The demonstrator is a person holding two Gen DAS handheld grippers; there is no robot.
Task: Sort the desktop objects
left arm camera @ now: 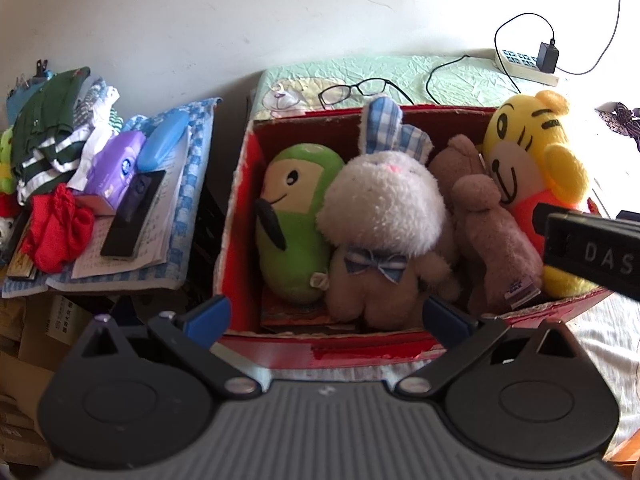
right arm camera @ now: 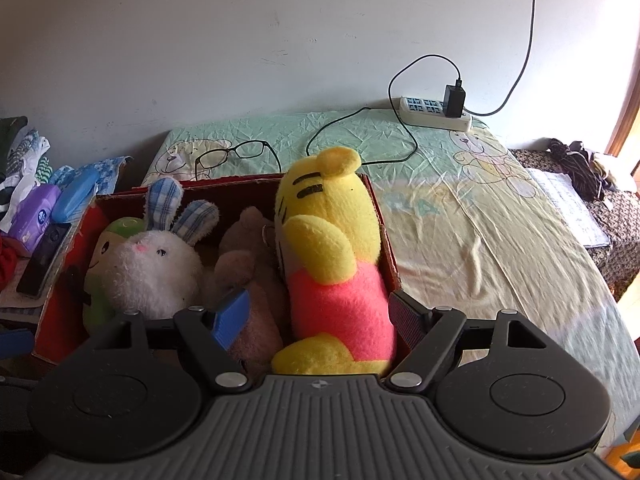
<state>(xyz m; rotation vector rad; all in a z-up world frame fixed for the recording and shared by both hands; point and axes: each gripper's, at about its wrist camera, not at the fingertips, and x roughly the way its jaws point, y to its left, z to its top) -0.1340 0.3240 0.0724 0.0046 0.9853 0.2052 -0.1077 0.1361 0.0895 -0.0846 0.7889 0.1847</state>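
The right claw [right arm camera: 316, 314] stood spread, its blue pad [right arm camera: 230, 318] and dark red pad on either side of the tiger [right arm camera: 332, 264]; whether they pressed it could not be told. The left claw [left arm camera: 326, 316] was spread wide and empty over the near rim of the red box [left arm camera: 320, 350].

Only the left view showed the tiger's face: yellow, black brow stripes, a winking eye, an orange-pink shirt, and the other claw's black body marked "DAS" crossing in front of it. The right view showed its back and side instead, at the right end of the box, leaning on the right wall.

In the box, left to right, lay a green doll [left arm camera: 298, 220], a white rabbit [left arm camera: 380, 208] with checked blue ears and bow, a brown bear [left arm camera: 484, 216], and the tiger.

Left of the box, a pile held a phone [left arm camera: 134, 216], a purple wipes pack [left arm camera: 116, 168], a blue case [left arm camera: 164, 142] and clothes [left arm camera: 52, 148].

Beyond, on the bed [right arm camera: 460, 208], lay glasses [right arm camera: 234, 152] and a power strip [right arm camera: 434, 114] with a charger.
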